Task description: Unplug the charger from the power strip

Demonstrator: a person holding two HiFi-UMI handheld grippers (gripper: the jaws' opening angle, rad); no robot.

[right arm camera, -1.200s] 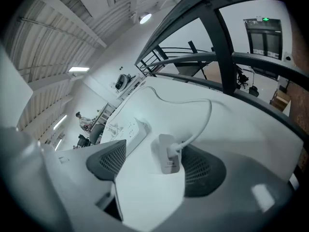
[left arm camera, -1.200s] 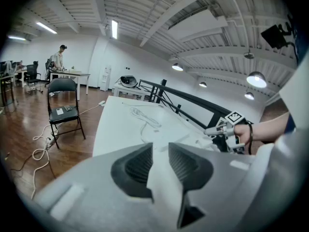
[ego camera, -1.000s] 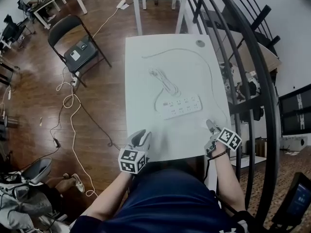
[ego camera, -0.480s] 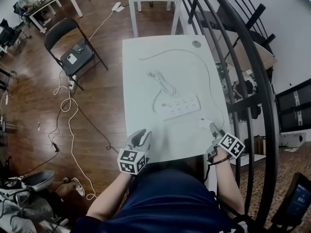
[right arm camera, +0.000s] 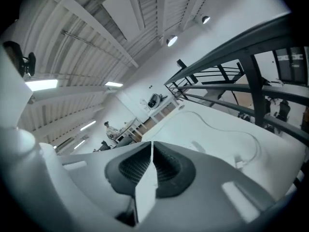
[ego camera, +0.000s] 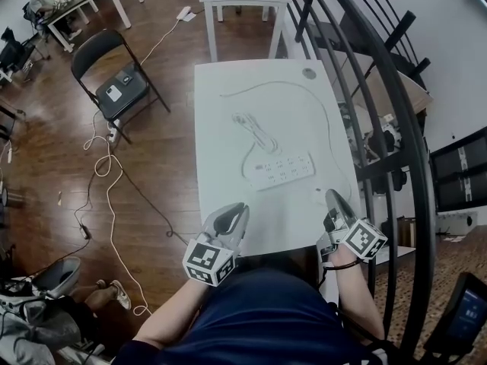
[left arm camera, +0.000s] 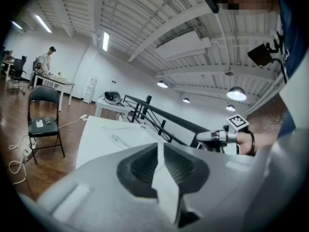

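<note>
A white power strip lies flat in the middle of the white table. A white charger lead lies just behind it; whether it is plugged in is too small to tell. My left gripper hovers over the table's near edge, left of the strip and well short of it. Its jaws have just been closing and stand shut with nothing between them. My right gripper hangs over the near right corner. Its jaws have also just been closing and stand shut on nothing.
A thin white cable runs along the table's right side to a small white plug beside my right gripper. A black railing curves close along the right. A folding chair and floor cables lie left of the table.
Both grippers have lifted from the table's near edge toward the camera and tipped more level. The right gripper's jaws, apart before, have come together.
</note>
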